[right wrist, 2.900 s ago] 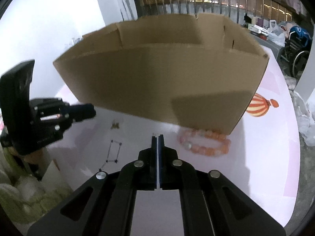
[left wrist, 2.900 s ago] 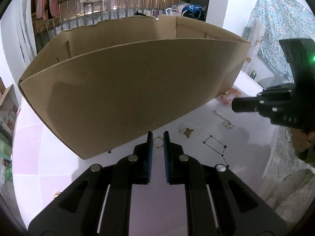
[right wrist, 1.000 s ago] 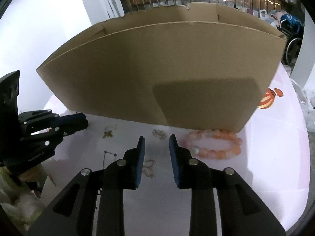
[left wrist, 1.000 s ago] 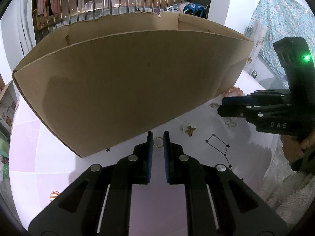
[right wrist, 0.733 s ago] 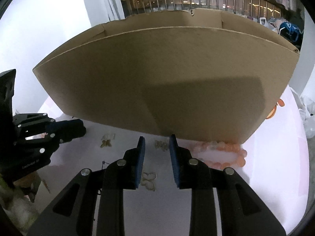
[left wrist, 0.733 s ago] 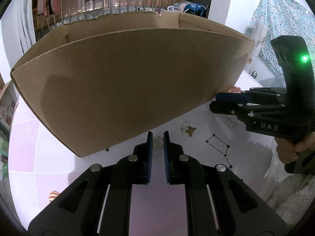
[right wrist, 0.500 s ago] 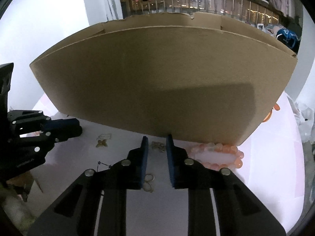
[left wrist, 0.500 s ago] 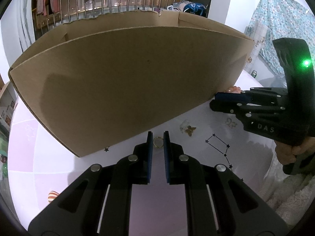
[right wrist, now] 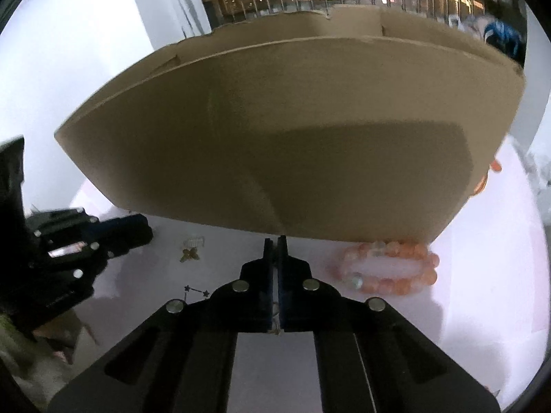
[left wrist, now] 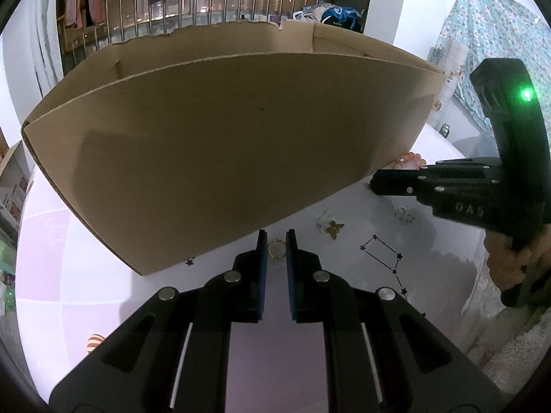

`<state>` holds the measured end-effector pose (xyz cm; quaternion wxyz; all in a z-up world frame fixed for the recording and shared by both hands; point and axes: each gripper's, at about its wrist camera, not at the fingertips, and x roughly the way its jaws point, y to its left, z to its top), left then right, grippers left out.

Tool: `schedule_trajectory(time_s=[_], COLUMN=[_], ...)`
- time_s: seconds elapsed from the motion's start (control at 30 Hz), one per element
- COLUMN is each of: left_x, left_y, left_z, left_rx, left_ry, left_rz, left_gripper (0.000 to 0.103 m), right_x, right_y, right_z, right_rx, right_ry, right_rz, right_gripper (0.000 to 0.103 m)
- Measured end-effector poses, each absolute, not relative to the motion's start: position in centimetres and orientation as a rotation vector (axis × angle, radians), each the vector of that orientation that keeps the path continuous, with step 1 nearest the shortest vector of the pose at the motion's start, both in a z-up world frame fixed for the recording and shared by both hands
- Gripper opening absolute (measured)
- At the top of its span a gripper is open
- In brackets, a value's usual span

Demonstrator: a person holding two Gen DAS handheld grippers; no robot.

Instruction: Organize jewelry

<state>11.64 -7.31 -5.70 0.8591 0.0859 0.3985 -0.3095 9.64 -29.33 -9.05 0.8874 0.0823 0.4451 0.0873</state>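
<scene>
**Small, light pieces in front of the box**

The cardboard box (left wrist: 220,144) is the landmark: big, stiff, open-topped, standing on the pale table (left wrist: 69,296); the jewelry lies along its near wall.

The bead bracelet (right wrist: 389,268) lies at the box's right near corner, touching its foot. It looks the heaviest piece, but its round, smooth beads would likely roll; best pinched across one side of the loop.

The butterfly charm (left wrist: 334,229) lies just in front of the box, thin and light, probably easy to bend; take it by the body.

The ring (left wrist: 276,249), close to the box's near edge, stands between the left gripper's (left wrist: 276,241) narrow-set pads, apparently pinched. Hard and slippery, it could squirt out.

The right gripper (right wrist: 275,246) has just been closing and is now fully pinched together; a fine metal bit (right wrist: 275,327) shows between its jaws further back.
</scene>
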Motion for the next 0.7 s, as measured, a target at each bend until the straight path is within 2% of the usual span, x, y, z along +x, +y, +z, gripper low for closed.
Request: schedule_trajectory(time_s=[0.7], left_x=[10.2], left_y=[-6.8], left_z=[-3.5], left_rx=[0.178], left_ry=[0.771], left_rz=[-0.651], left_gripper=[0.01], right_x=[6.7], right_y=[-31.0], right_z=[-2.8], right_rx=[0.206], right_ry=[0.788], right_rz=[0.207], right_gripper=[0.001])
